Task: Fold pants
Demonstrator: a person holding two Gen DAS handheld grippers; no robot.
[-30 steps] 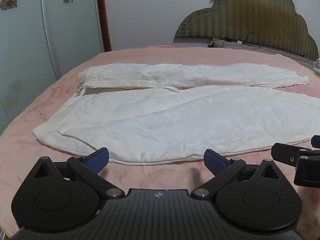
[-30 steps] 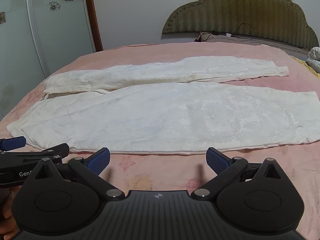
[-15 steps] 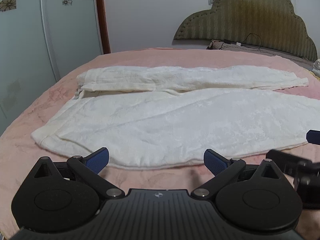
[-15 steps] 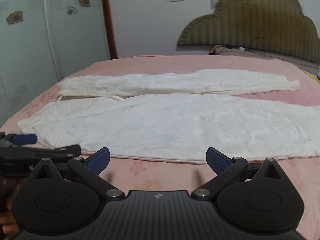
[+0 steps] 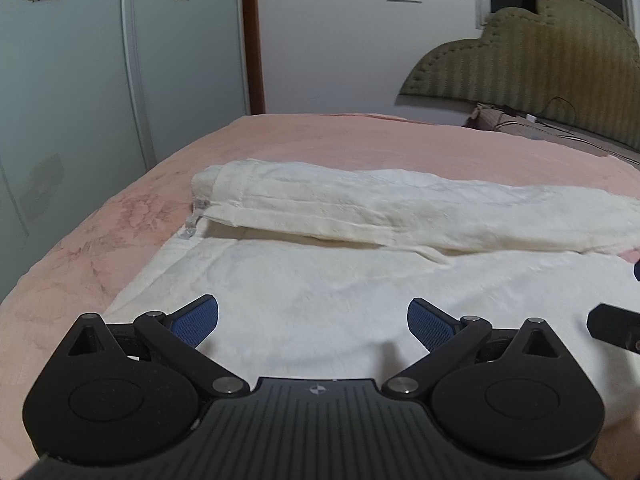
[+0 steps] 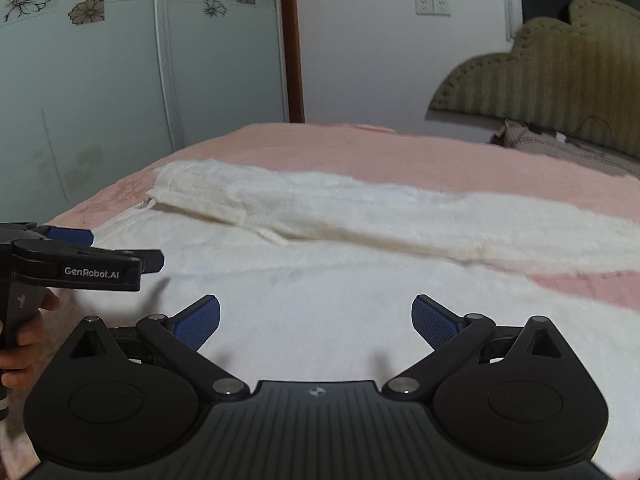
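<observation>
The white pants point(image 5: 360, 280) lie spread flat on the pink bed point(image 5: 320, 140), the far leg point(image 5: 400, 212) stretched along beyond the near one. Both tools hover low over the near leg, side by side: the left tool point(image 5: 313, 318) and the right tool point(image 6: 316, 318) each have their blue pads wide apart, gripping nothing. This looks like the approach to a first grasp; next, each must come down and pinch the near edge to lift it over.

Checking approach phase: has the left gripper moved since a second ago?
Yes. The left gripper has advanced forward over the pants; their near hem, once ahead of its fingertips, is now behind.
</observation>
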